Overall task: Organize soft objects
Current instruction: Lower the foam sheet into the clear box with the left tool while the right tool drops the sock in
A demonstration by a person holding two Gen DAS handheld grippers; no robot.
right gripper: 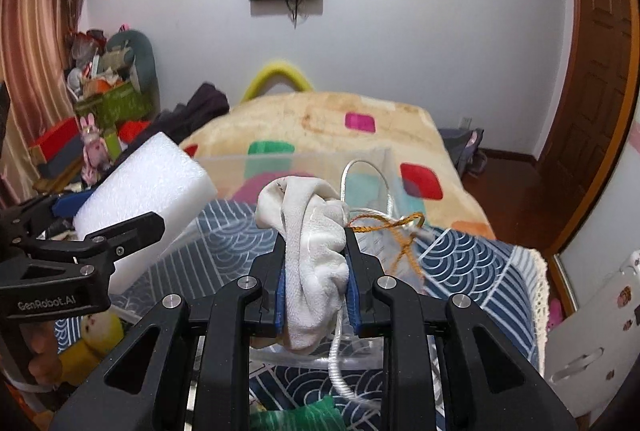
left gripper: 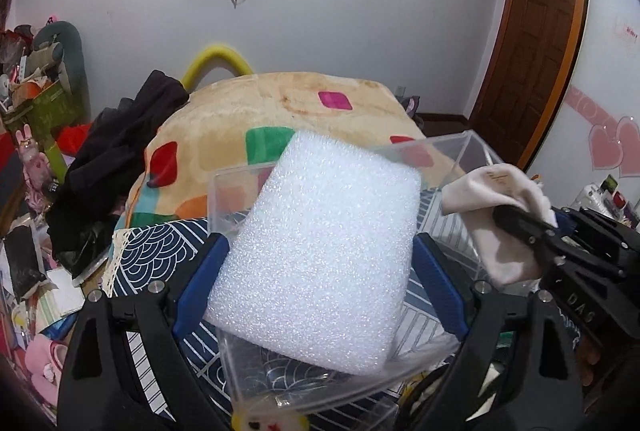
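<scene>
My left gripper (left gripper: pixel 320 263) is shut on a white foam block (left gripper: pixel 320 247) and holds it above a clear plastic box (left gripper: pixel 236 179). The block also shows at the left of the right wrist view (right gripper: pixel 148 183). My right gripper (right gripper: pixel 316 259) is shut on a white sock (right gripper: pixel 312 255), held above another clear box (right gripper: pixel 376 167) that holds a white cord (right gripper: pixel 360 171) and an orange string (right gripper: pixel 400 227). The sock and right gripper show at the right of the left wrist view (left gripper: pixel 504 207).
A blue wave-patterned cloth (right gripper: pixel 472 263) covers the table. A bed with a patterned blanket (left gripper: pixel 304 99) lies behind, dark clothes (left gripper: pixel 120 151) on its left. A yellow plush toy (right gripper: pixel 96 335) lies low on the left, a green item (right gripper: pixel 296 415) at the front. Clutter fills the left floor.
</scene>
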